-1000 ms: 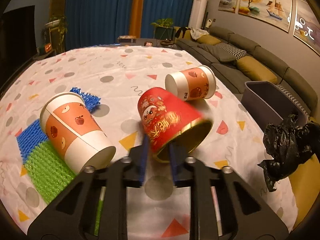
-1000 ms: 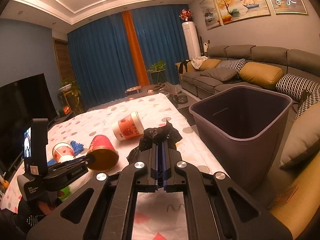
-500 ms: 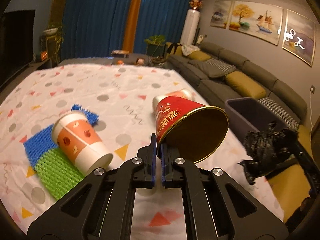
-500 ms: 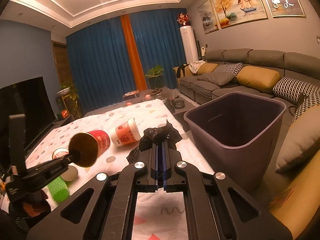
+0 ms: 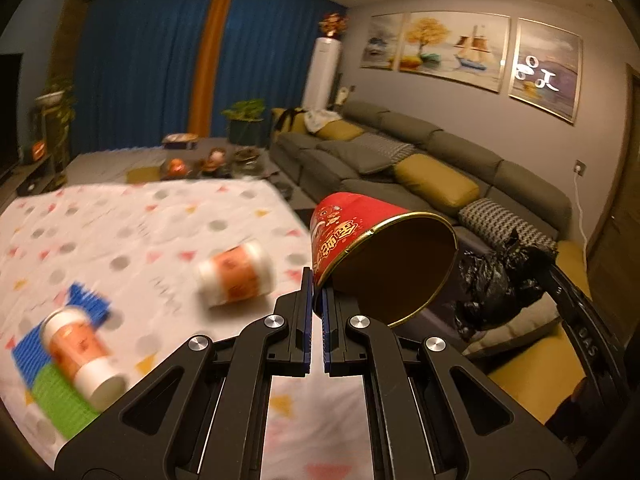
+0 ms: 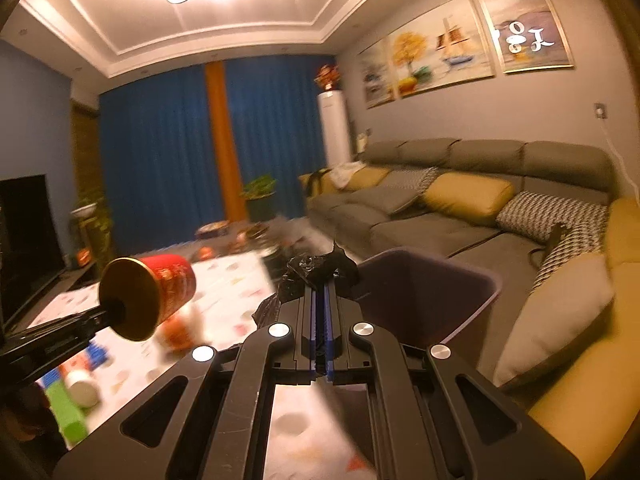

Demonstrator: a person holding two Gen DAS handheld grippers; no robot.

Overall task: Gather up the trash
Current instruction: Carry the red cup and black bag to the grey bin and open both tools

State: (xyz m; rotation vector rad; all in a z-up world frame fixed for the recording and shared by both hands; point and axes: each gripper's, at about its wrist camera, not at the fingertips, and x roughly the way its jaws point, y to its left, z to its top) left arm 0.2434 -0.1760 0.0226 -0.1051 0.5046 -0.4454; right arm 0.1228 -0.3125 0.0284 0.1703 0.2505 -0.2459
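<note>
My left gripper is shut on the rim of a red paper cup with a gold inside, held in the air above the table's right edge. The same red cup shows at the left of the right wrist view. My right gripper is shut on a crumpled black plastic bag, just left of the dark purple bin. The black bag hangs to the right of the cup in the left wrist view. Two orange-and-white paper cups lie on the patterned tablecloth.
A blue and green foam mesh lies under the nearer cup. A grey sofa with yellow and patterned cushions runs behind the bin. A low table with small items, a plant and blue curtains stand at the far end.
The left gripper closed on the red cup's rim, lifted it off the table and carried it right. The right gripper with the black bag rose and came closer to the bin.
</note>
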